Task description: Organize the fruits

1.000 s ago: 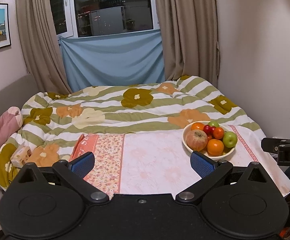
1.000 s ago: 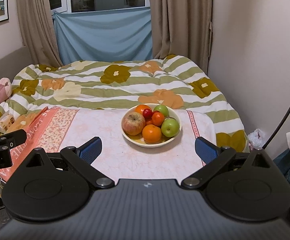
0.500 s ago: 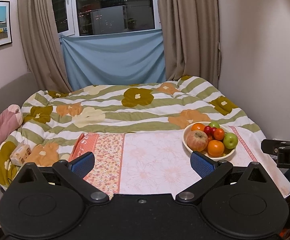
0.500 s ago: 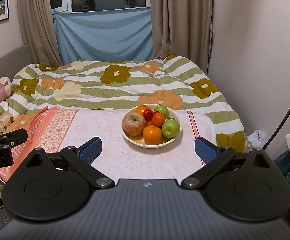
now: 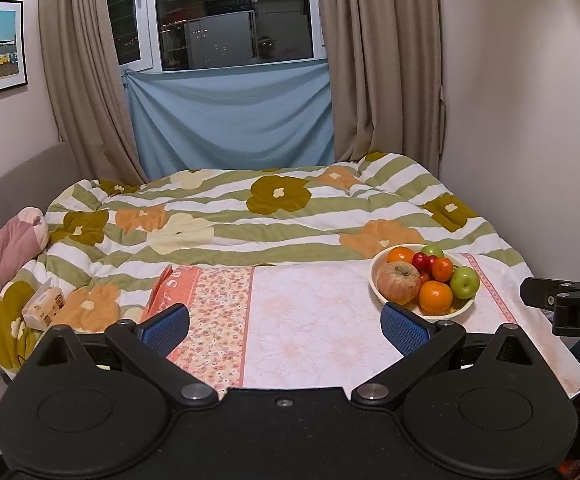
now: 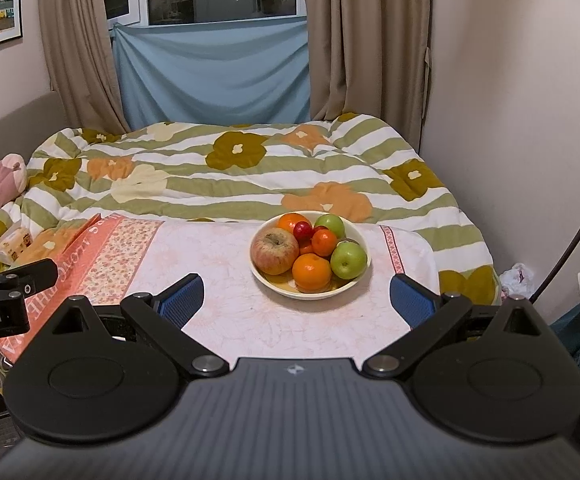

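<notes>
My left tool (image 5: 285,325) is held level and spread wide, its two blue-padded fingers (image 5: 165,323) far apart with nothing between them, and its black body fills the bottom of the left wrist view. My right tool (image 6: 297,299) is in the same pose, fingers (image 6: 411,299) set wide with nothing gripped, pointing forward and slightly down. The two sit side by side and apart: the edge of my right tool shows at the right border of the left wrist view, and the edge of my left tool shows at the left border of the right wrist view.
</notes>
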The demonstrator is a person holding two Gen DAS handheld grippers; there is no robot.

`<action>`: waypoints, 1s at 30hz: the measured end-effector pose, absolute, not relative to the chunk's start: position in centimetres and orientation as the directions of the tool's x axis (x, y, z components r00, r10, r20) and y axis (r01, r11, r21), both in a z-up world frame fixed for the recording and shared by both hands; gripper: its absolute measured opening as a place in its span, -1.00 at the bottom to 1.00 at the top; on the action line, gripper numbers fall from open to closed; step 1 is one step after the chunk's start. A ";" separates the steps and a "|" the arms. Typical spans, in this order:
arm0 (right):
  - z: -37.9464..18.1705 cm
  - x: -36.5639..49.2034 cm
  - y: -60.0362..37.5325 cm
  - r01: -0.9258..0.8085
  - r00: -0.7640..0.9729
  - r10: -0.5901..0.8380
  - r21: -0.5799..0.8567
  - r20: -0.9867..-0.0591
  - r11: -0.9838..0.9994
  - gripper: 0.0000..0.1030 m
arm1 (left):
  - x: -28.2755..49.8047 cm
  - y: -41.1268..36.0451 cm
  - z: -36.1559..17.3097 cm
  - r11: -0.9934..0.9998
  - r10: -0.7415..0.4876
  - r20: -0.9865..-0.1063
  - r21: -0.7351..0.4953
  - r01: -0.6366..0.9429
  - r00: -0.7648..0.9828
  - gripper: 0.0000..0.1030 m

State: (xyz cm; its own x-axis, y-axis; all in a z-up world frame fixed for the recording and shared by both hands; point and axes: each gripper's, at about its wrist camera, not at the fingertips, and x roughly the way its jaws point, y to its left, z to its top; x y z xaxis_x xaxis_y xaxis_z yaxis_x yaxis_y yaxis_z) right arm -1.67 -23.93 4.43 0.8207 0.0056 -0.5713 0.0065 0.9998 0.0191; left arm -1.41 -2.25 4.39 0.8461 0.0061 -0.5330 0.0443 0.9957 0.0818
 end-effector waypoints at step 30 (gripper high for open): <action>4.2 -1.5 -23.8 0.005 0.813 0.009 0.022 -0.582 1.000 1.00 | -1.1 -2.2 4.2 0.996 0.028 -0.533 0.090 0.024 0.846 1.00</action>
State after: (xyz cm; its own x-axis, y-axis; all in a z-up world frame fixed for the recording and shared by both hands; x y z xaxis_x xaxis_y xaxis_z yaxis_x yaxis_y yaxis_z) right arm -1.46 -23.76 4.15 0.8132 0.0092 -0.5819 0.0048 0.9997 0.0225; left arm -1.12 -2.21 4.17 0.8457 0.0282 -0.5330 0.0236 0.9957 0.0901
